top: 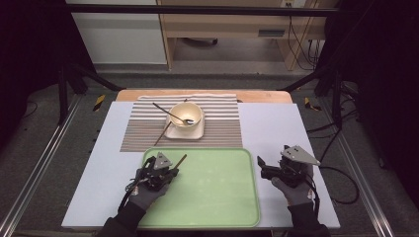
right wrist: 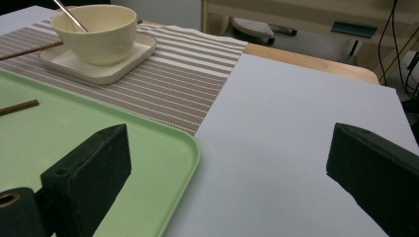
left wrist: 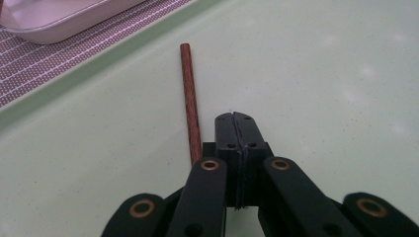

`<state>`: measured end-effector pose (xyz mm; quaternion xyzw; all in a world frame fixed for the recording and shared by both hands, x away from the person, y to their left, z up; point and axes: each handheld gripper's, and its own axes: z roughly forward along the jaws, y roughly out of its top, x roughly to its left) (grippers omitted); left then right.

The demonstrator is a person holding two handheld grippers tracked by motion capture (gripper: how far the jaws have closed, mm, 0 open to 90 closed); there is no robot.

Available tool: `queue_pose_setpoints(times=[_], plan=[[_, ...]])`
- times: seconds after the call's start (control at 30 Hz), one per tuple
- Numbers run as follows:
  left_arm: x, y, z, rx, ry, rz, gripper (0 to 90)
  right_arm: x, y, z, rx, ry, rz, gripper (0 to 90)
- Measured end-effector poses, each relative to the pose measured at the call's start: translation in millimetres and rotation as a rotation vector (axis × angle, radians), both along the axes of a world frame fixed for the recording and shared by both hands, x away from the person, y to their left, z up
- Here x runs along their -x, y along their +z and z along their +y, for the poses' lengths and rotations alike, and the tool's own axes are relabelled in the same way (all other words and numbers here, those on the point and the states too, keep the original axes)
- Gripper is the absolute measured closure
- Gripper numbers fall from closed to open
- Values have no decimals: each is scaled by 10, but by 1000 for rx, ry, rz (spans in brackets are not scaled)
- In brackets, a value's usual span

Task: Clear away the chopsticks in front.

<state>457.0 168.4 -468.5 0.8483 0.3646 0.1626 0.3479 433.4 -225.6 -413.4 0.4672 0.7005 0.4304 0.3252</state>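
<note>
One brown wooden chopstick [left wrist: 190,101], thin, round, blunt-ended, lies on the smooth pale green tray [top: 217,197] at lower centre of the high view. Left tongs [left wrist: 236,121] are pressed together just beside it; whether they pinch it, cannot tell. Right tongs [right wrist: 227,163] gape apart over the grey table [right wrist: 296,128]. A second chopstick [top: 162,134], one cream bowl [top: 187,117], one metal spoon [top: 170,114], one square plate [top: 197,133], one striped woven mat [top: 143,128].

Bowl [top: 186,117] with spoon [top: 173,115] on placemat [top: 222,129]
</note>
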Motion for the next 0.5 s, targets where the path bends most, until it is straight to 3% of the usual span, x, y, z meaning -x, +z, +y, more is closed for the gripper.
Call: queue_pose_setpoints(times=[0.1, 0.5], plan=[[-19, -21, 2, -23, 2, 4, 899, -3, -6, 2, 5, 0, 1, 35], [-87, -22, 186, -6, 70, 15, 899, -4, -14, -5, 6, -1, 6, 35]])
